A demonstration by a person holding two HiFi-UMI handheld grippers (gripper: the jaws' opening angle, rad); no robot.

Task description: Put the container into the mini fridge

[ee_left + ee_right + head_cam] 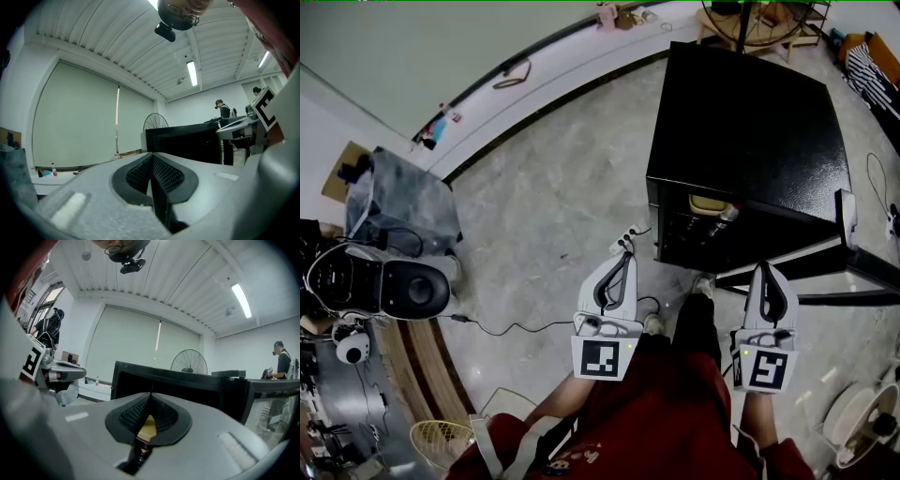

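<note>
The black mini fridge [750,141] stands ahead on the floor with its door [825,272] swung open to the right. Inside its opening sits a container with a tan lid [705,203], and a bottle [724,217] is beside it. My left gripper [625,255] is shut and empty, held in front of the fridge's left corner. My right gripper [766,270] is shut too, just short of the open door, with nothing in it. In the right gripper view the tan lid [147,426] and a dark bottle [140,448] show below the closed jaws, inside the fridge [178,383].
A power strip [623,242] and a cable [506,328] lie on the floor to the left of the fridge. A grey covered box [398,197] and a black device [403,289] stand at the left. A standing fan [759,19] is behind the fridge. People stand far off.
</note>
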